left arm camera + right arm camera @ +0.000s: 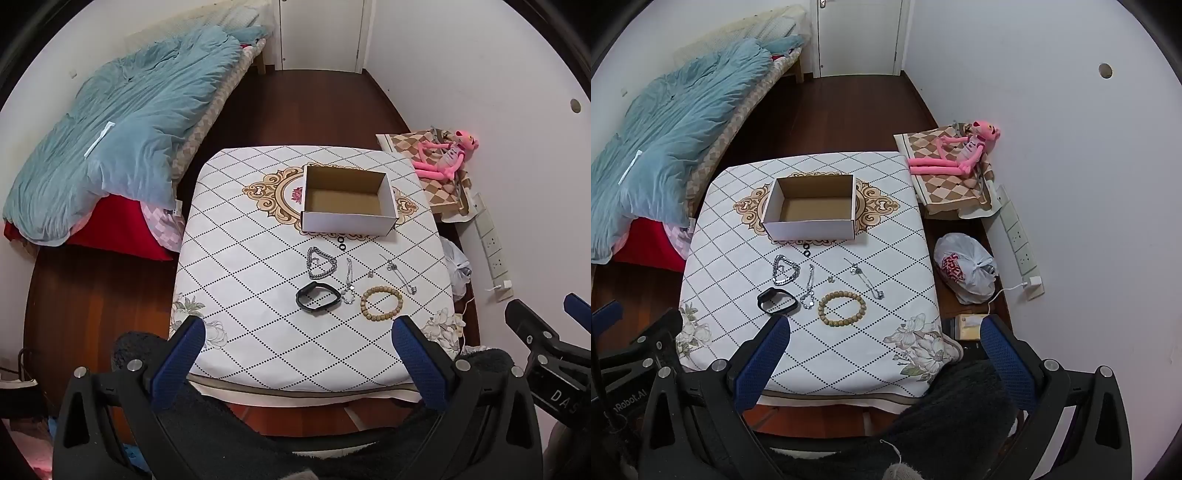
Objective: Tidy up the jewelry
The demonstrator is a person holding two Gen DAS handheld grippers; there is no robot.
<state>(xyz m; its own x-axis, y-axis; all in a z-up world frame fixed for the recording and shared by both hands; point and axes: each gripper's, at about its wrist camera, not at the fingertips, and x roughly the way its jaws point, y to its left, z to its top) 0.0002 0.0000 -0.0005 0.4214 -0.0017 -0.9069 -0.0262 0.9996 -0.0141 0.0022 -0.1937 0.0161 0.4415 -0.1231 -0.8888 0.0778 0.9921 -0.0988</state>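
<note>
— On the table (236, 258), what lies in front of the cardboard box (347, 201)?

— Jewelry, spread loose on the diamond-patterned cloth, all of it outside the box, which sits open-topped with a bare brown floor. Nearest the box are two small black rings (806, 249). Below them a chunky silver chain bracelet (322, 263) lies bunched in a rough triangle, and a thinner silver chain (809, 286) trails down beside it. A black wristband (317, 298) lies just below the chunky chain. To its right is a tan wooden bead bracelet (842, 308), a closed round loop, and beyond that a fine silver necklace (866, 278) runs slantwise.

— And the grippers?

— Left gripper (297, 328) and right gripper (884, 328) both hover at the table's near edge, blue-padded fingers spread wide apart, holding nothing, well short of any piece.
</note>
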